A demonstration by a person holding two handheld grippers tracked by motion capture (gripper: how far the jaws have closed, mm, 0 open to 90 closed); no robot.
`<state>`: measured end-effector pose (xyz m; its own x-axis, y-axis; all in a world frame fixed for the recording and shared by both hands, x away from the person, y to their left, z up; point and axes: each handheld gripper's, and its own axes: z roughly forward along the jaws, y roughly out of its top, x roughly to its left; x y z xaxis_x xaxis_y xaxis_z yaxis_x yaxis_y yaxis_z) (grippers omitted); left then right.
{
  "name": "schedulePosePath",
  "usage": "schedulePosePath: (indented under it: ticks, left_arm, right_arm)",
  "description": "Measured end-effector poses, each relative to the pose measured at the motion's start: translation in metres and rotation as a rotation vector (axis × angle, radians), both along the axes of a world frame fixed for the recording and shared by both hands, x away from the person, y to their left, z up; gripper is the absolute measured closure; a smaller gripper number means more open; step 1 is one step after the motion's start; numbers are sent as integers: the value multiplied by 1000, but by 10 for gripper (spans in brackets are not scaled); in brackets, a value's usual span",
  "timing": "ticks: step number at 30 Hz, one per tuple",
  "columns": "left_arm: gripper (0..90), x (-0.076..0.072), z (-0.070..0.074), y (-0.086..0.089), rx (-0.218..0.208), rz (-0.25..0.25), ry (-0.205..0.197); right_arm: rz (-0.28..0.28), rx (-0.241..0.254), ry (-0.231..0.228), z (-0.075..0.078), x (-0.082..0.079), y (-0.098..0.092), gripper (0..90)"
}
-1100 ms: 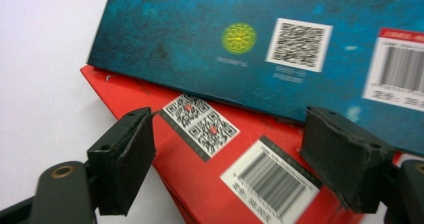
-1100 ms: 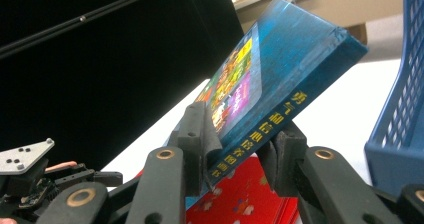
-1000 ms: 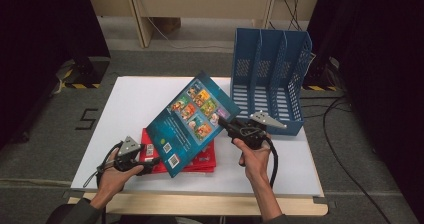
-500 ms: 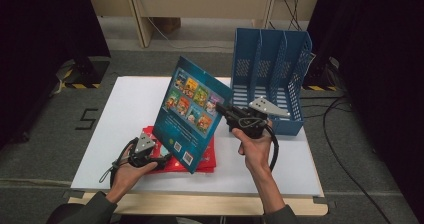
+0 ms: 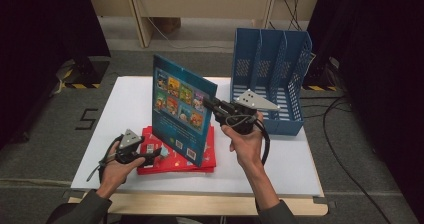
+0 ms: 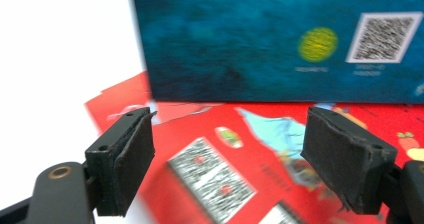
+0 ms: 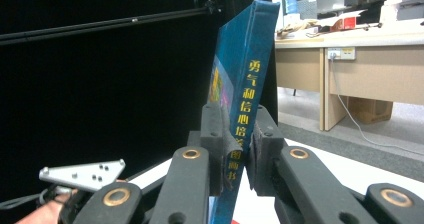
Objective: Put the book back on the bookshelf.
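The right tongs (image 5: pixel 209 103) are clamping the blue book (image 5: pixel 182 109) by its spine, holding it upright above the red book (image 5: pixel 165 160) near the desk's (image 5: pixel 125 109) front edge. The left tongs (image 5: pixel 159 154) are gaping wide beside it. The blue file rack (image 5: pixel 270 84) is standing at the far right corner.

We seem to be in a lab or office recording room: black curtains (image 5: pixel 45 29) hang at both sides of a white table (image 5: pixel 280 169) on grey carpet (image 5: pixel 45 129), with wooden desks (image 7: pixel 350 69), wall sockets (image 7: pixel 339 54) and loose cables (image 5: pixel 345 149) behind.
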<state>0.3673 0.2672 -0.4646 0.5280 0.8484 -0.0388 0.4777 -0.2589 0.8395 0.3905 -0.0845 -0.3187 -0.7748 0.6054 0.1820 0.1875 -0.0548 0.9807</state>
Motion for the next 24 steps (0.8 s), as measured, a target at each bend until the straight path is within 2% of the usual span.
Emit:
schedulePosePath:
  ticks: [2, 8, 11, 13, 20, 24]
  left_arm:
    - [197, 0, -1, 15, -18, 21, 5]
    - [195, 1, -9, 47, -52, 63, 57]
    - [193, 3, -10, 53, -51, 79, 59]
    - [193, 4, -12, 61, -37, 107, 64]
    - [192, 2, -18, 70, 23, 121, 97]
    - [191, 2, -21, 73, 32, 130, 111]
  right_arm:
    - [-1, 2, -14, -1, 0, 1, 804]
    - [4, 5, -6, -1, -2, -1, 805]
    - [2, 4, -7, -1, -2, 0, 804]
    - [9, 6, -15, -1, -4, 1, 805]
    - [17, -3, -37, 0, -13, 4, 807]
    - [28, -4, -57, 0, -16, 8, 808]
